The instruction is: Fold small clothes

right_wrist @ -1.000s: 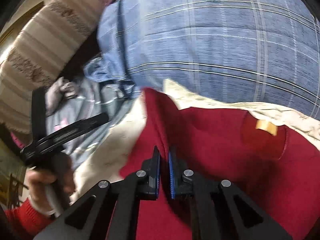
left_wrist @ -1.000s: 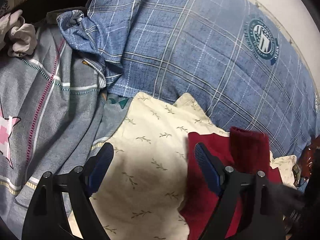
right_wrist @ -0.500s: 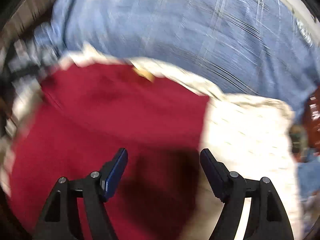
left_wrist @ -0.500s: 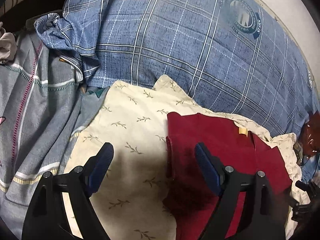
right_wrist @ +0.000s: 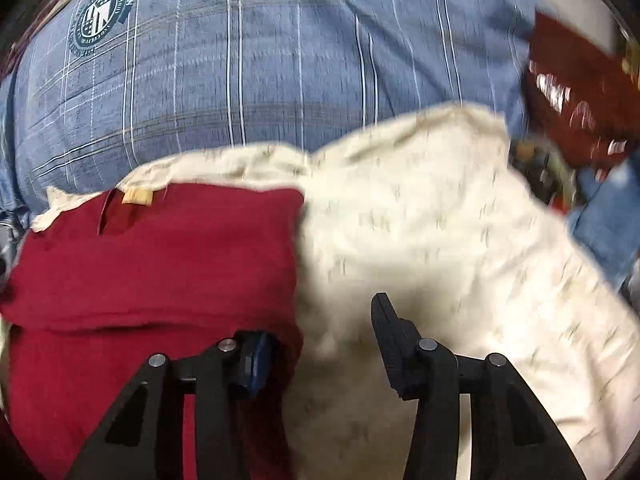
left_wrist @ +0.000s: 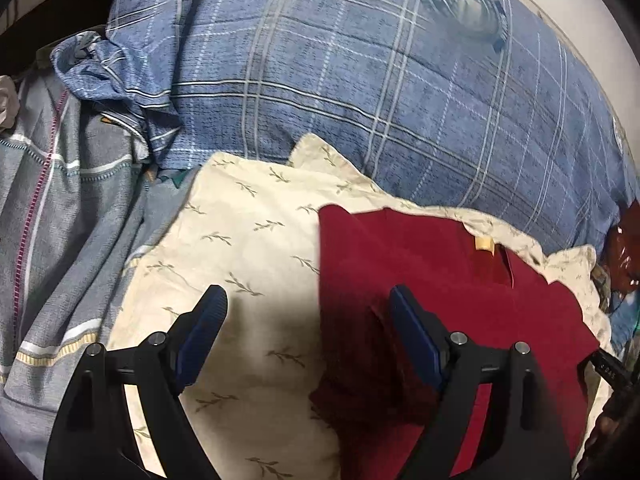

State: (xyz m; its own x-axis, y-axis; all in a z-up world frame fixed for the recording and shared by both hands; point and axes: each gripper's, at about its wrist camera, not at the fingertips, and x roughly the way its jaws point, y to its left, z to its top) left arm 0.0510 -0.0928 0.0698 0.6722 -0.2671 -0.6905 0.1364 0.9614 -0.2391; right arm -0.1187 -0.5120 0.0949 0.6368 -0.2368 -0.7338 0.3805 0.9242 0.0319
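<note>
A dark red garment [left_wrist: 420, 264] with a tan label [left_wrist: 484, 245] lies folded flat on a cream leaf-print cloth [left_wrist: 248, 240]. My left gripper [left_wrist: 306, 292] is open and hangs over the garment's left edge, one finger above the cream cloth, the other above the red. In the right wrist view the red garment [right_wrist: 160, 264] fills the left side. My right gripper [right_wrist: 320, 320] straddles its right edge and its jaws are closing. The left finger is partly hidden by the red cloth, and the right finger [right_wrist: 384, 320] stands clear over the cream cloth [right_wrist: 420, 220].
A blue plaid quilt [left_wrist: 360, 80] with a round crest covers the bed behind the cloths. Grey striped bedding [left_wrist: 60, 220] lies rumpled at the left. A shiny red packet [right_wrist: 576, 92] and small clutter sit at the far right.
The right gripper let go of the raised red fold, opened and swung right to the garment's right edge, jaws now narrower. The red flap now lies flat. The left gripper shifted slightly.
</note>
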